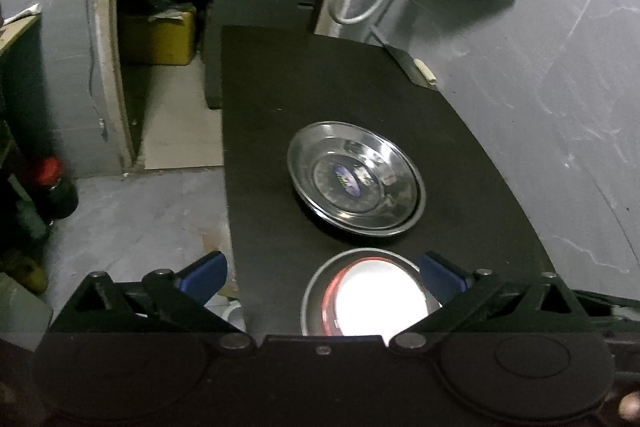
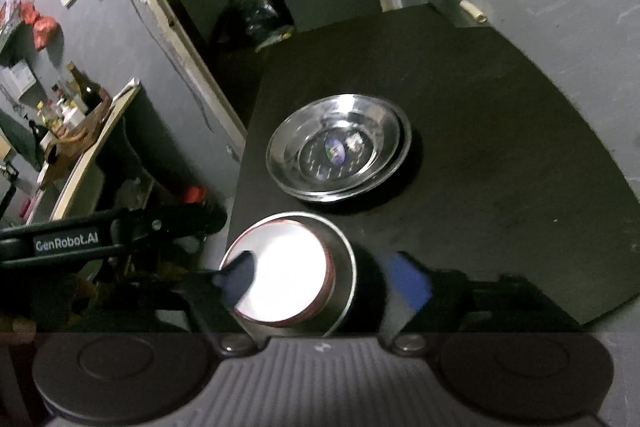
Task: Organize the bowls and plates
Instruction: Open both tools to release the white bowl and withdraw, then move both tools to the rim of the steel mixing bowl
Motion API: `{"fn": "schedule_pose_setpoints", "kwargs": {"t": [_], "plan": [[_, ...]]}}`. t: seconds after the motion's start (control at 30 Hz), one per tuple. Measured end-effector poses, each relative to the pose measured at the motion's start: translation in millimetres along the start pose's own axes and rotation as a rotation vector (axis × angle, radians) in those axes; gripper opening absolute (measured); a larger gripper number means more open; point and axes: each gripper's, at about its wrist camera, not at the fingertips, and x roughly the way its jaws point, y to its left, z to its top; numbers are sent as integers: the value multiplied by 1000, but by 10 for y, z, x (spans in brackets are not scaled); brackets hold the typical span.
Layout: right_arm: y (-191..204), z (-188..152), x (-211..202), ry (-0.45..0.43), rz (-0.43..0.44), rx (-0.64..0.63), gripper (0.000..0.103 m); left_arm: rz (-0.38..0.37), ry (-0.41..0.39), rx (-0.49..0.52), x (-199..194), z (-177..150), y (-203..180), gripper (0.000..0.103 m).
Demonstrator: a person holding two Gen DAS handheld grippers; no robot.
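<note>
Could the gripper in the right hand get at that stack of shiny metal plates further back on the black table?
Probably yes. The right gripper is open and holds nothing, and the steel plates sit uncovered on the black table. Only the bowls lie below its fingers, so it would pass over them.

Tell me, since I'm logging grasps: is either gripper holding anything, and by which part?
Nothing is held. The left gripper and right gripper are both open around the bowls, which rest on the table.
</note>
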Motion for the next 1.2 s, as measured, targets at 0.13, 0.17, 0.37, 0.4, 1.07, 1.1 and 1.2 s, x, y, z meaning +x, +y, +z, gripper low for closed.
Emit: {"fn": "schedule_pose_setpoints", "kwargs": {"t": [0.13,0.17,0.37,0.4,1.07,1.1,1.2], "plan": [[-23,1,-74,-32,-27,4,103,28,-18,-8,-53,-37,67,102],[-22,-2,-87,-39,-32,2,103,34,-22,-15,-72,-51,92,102],[-9,-39,-144,-66,-75,-21,103,68,-62,-56,-168,-98,221,102],[-9,-42,-146,-69,-82,-28,103,75,-69,-64,-181,-104,237,102],[-509,283,263,24,-101,-139,103,242,-59,-222,14,-87,232,102],[-526,294,285,29,-101,-140,103,254,-52,-226,12,-101,242,102],[-553,288,339,47,-105,-143,103,278,-31,-241,-11,-158,291,102]]}}
